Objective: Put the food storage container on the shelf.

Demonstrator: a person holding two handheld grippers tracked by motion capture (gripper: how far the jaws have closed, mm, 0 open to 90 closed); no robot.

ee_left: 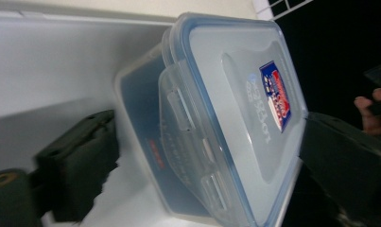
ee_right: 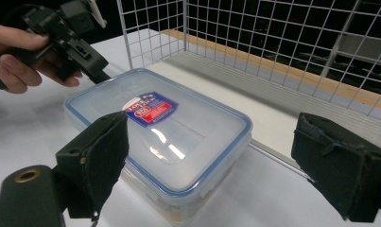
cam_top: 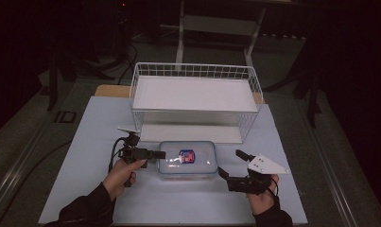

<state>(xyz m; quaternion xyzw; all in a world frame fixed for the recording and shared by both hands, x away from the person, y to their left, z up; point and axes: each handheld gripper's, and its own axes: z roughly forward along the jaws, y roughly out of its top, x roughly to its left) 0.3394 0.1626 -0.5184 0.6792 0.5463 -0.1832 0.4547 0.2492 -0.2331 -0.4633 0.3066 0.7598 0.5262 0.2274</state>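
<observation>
The lidded plastic container (cam_top: 187, 159) sits at lower centre of the high view on the table (cam_top: 84, 137), long axis running left to right, just in front of the wire basket (cam_top: 196, 101). The left gripper (cam_top: 156, 154) is nearer: its released jaws straddle the container's left short end without yet pressing it. The right gripper (cam_top: 228, 168), jaws also spread wide and empty, hangs just off the container's right end.

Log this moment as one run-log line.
left gripper: open, jaws astride box end | right gripper: open, beside box | lid: on | rack: behind
</observation>
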